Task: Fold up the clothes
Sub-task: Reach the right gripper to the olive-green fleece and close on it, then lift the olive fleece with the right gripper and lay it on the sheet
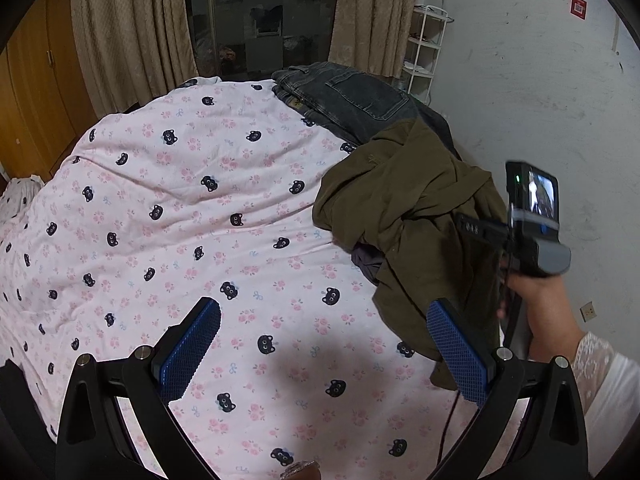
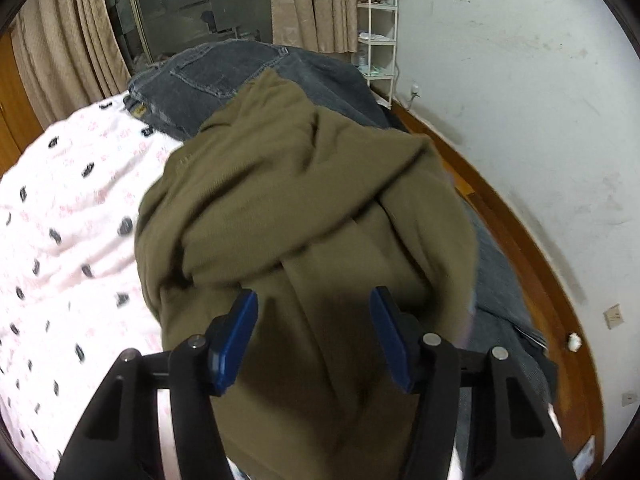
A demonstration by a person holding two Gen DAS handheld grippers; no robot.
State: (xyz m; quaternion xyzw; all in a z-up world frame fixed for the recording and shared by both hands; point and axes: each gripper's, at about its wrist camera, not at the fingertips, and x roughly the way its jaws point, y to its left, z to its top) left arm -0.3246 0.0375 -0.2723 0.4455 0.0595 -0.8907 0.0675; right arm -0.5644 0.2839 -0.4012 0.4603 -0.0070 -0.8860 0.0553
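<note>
**Olive garment bunched, jeans lying flat behind it**

We are looking at an olive garment (image 1: 404,208) lying crumpled at the right of the frame, on the bed (image 1: 168,208); in the right wrist view it is filling the centre. It is bunched and creased, not folded, so we are judging that its folding is still to be done. Behind it, at upper centre, dark jeans (image 1: 352,100) are lying flat and squared, looking folded; whether this task laid them so, we cannot tell. A bit of grey cloth (image 1: 366,260) is peeking out from under the olive garment.

Our left tongs (image 1: 324,356) are standing wide over the sheet at the bottom of the frame, holding nothing. Our right tongs (image 2: 314,340) are also standing wide, with olive cloth running between the pads; they are not pinching it.

The bed is wearing a pink sheet with cat faces and roses, lightly wrinkled. Beige curtains (image 1: 132,28) are hanging at upper left, a white rack (image 1: 424,48) is standing at upper right, and a scuffed white wall (image 1: 540,112) is filling the right.
</note>
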